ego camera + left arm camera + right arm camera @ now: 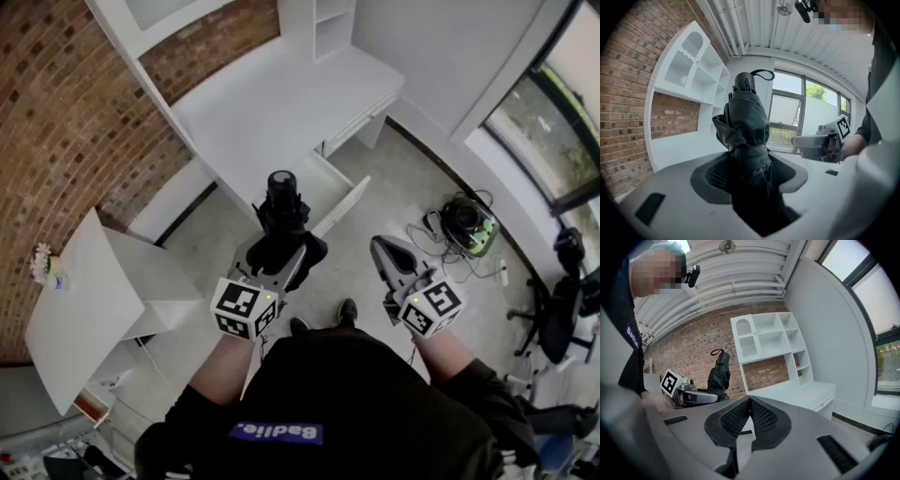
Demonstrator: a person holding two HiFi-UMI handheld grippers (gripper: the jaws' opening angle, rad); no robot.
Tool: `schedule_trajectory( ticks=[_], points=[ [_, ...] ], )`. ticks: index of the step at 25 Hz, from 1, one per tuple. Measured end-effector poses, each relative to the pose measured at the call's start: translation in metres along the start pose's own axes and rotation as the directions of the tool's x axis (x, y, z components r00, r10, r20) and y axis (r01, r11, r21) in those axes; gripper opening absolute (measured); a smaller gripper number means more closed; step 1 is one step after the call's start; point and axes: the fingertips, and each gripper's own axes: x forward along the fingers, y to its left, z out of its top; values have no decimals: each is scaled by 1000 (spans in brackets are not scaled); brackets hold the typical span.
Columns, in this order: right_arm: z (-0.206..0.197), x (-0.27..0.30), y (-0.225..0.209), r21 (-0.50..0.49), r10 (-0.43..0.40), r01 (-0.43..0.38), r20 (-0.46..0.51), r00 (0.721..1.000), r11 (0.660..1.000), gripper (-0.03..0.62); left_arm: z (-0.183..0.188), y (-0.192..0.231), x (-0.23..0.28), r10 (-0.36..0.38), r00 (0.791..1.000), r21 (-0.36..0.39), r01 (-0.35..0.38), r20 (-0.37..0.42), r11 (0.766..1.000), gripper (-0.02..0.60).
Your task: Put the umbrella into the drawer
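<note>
Left gripper (pixel 284 255) was clamped on the folded umbrella (pixel 281 211), which stood upright at the near left corner of the open drawer (pixel 345 202). Right gripper (pixel 382 251) had its jaws together and empty. It sat near the drawer's front edge, apart from it. Bare floor (pixel 394 178) lay open right of the drawer. Desk (pixel 272 103) closed off the far side.

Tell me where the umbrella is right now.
In the head view the folded black umbrella is at centre, clamped in the left gripper, just in front of the open drawer of the white desk.
</note>
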Motion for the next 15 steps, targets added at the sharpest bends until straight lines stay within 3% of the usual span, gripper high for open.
schedule_trajectory(
  ticks=[15],
  points=[
    [-2, 3, 5, 2, -1, 1, 4, 1000, 1000, 29, 9, -4, -4, -21, 1000, 1, 21, 23, 1000, 233]
  ],
)
